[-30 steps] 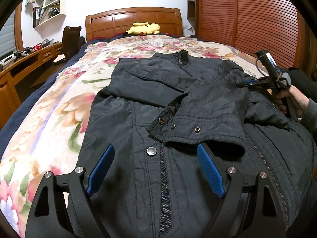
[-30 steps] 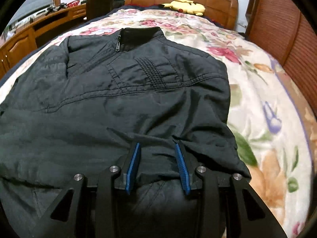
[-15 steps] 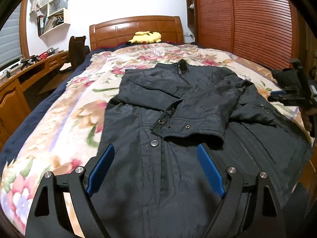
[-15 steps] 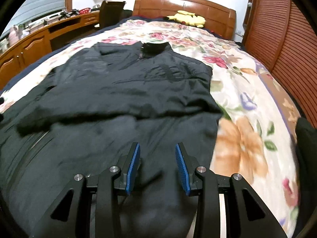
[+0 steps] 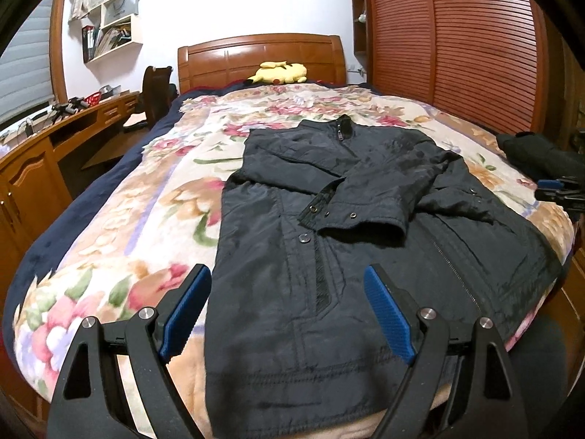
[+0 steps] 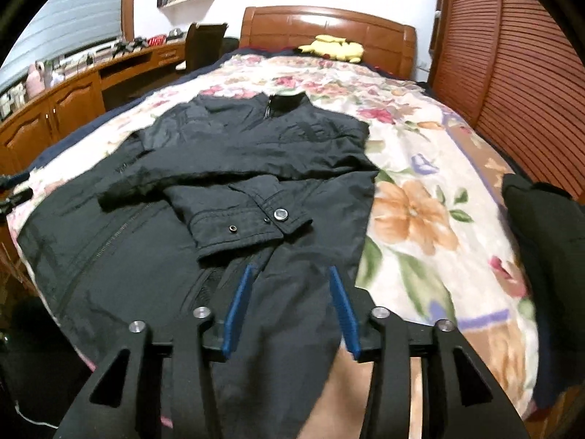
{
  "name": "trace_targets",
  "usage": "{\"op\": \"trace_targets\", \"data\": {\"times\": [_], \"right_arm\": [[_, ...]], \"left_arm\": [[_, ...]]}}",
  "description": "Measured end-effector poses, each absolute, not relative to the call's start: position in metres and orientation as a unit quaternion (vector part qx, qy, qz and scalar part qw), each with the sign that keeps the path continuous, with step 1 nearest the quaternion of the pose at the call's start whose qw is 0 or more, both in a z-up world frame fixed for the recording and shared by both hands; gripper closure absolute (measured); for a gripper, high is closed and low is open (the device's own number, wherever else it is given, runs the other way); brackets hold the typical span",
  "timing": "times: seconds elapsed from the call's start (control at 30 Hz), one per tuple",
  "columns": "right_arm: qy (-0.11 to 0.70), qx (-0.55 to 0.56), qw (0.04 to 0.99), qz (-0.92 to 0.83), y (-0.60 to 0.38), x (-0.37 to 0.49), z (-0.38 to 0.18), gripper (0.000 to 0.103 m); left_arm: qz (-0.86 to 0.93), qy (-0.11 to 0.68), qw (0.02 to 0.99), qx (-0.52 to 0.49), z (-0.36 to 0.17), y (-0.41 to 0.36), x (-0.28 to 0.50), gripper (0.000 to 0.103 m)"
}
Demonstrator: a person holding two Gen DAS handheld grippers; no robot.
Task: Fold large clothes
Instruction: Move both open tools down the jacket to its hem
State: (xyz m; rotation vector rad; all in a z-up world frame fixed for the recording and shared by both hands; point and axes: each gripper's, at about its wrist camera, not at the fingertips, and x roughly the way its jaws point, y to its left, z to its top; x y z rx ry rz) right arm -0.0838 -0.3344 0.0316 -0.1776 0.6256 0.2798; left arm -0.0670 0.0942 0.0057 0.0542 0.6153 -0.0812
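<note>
A black jacket (image 5: 329,256) lies flat on the floral bedspread (image 5: 146,219), collar toward the headboard, with both sleeves folded across its chest; it also shows in the right wrist view (image 6: 219,190). My left gripper (image 5: 289,314) is open and empty, held above the jacket's hem near the foot of the bed. My right gripper (image 6: 290,307) is open and empty, above the hem on the jacket's other side. The right gripper's blue tip shows at the right edge of the left wrist view (image 5: 548,184).
A yellow plush toy (image 5: 279,72) lies by the wooden headboard (image 5: 261,55). A wooden desk (image 5: 44,153) and a chair (image 5: 155,91) stand left of the bed. A slatted wardrobe (image 5: 457,36) is on the right. Another dark garment (image 6: 541,226) lies at the bed's right edge.
Both grippers have pulled back from the jacket toward the foot of the bed. The right gripper has let go of the sleeve, which now lies folded across the chest.
</note>
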Motion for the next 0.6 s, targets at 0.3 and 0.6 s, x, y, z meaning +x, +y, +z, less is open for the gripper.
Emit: {"op": "trace_targets", "data": {"times": [0.3, 0.6], "right_arm": [[0.308, -0.079, 0.938, 0.137, -0.342, -0.122, 0.016, 0.041], [0.324, -0.095, 0.928, 0.157, -0.328, -0.135, -0.011, 0.041]], "left_arm": [[-0.026, 0.321, 0.946, 0.024, -0.015, 0.102, -0.079, 0.017], [-0.012, 0.339, 0.94, 0.012, -0.041, 0.118, -0.088, 0.017]]}}
